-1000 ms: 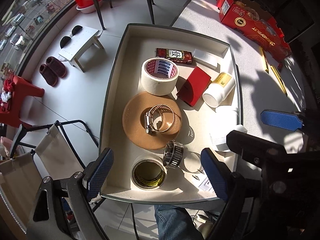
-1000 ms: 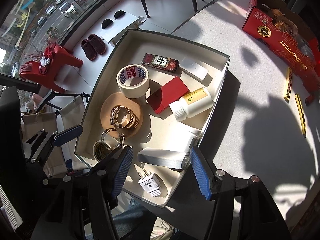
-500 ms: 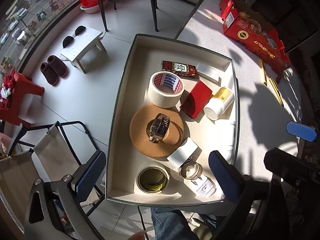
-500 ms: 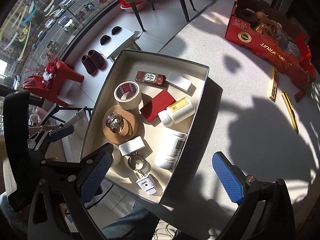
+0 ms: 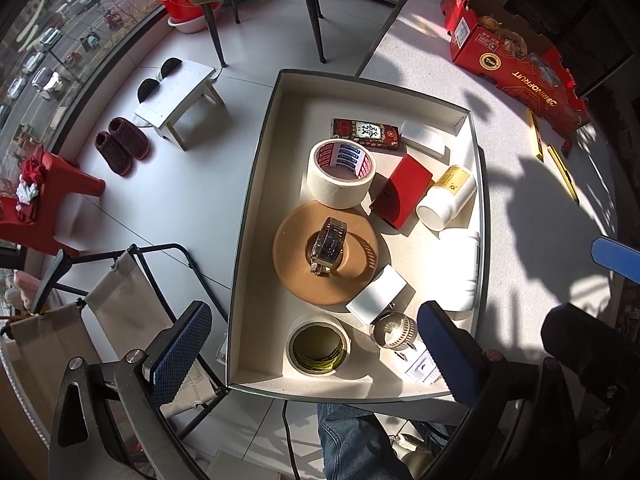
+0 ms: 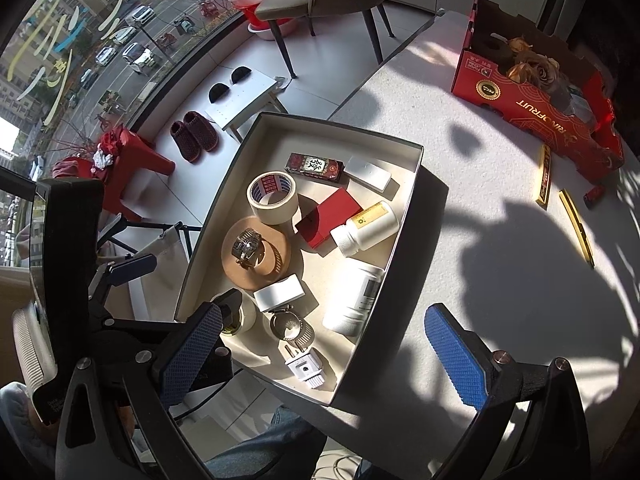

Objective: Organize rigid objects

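Note:
A shallow grey box (image 5: 256, 184) (image 6: 404, 224) at the table's edge holds a cream tape roll (image 5: 340, 174) (image 6: 272, 198), a cork disc (image 5: 296, 276) with a metal hose clamp (image 5: 328, 246) (image 6: 246, 246) on it, a red box (image 5: 402, 192), white bottles (image 5: 446, 196) (image 6: 366, 226), a white block (image 5: 378, 294) (image 6: 280, 292), a second clamp (image 5: 394, 332), a yellow-lined tape roll (image 5: 318, 346) and a white plug (image 6: 306, 366). My left gripper (image 5: 316, 356) is open and empty, high above the box's near end. My right gripper (image 6: 324, 352) is open and empty, above the box's near corner.
A red fruit carton (image 5: 516, 64) (image 6: 536, 108) stands at the table's far end, with yellow strips (image 6: 544, 178) beside it. On the floor to the left are a white stool (image 5: 176, 100), slippers (image 5: 122, 146), a red stool (image 5: 52, 192) and a folding chair frame (image 5: 128, 280).
Both grippers have risen and pulled back from the box, jaws opening wider. The white block left the right gripper and lies in the box; the clamp on the cork disc now stands on edge.

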A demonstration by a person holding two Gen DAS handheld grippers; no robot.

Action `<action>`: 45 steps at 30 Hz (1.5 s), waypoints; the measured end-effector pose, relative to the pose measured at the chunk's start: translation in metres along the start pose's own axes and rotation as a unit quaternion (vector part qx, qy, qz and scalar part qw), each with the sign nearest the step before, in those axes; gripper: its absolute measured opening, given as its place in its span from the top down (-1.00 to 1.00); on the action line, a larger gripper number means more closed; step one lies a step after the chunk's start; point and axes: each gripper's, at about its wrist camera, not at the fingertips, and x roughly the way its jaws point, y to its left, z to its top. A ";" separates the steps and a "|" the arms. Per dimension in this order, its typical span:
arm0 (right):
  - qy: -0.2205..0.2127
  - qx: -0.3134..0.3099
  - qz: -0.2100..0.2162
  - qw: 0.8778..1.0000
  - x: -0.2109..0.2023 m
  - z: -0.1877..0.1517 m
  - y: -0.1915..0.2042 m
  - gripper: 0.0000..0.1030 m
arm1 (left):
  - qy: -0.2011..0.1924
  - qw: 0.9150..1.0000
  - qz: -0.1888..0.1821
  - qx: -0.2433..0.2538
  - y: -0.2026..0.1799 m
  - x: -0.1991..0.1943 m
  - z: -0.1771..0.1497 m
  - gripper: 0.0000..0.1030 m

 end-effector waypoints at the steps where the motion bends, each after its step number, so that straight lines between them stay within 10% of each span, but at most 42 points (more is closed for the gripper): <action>1: 0.000 0.000 0.000 1.000 0.000 0.000 0.000 -0.98 | -0.001 1.000 0.003 0.000 0.000 0.000 0.000 -0.99; 45: 0.025 -0.054 -0.038 0.998 0.015 0.023 0.027 -0.98 | 0.010 1.000 0.018 -0.014 0.015 0.002 -0.010 -0.99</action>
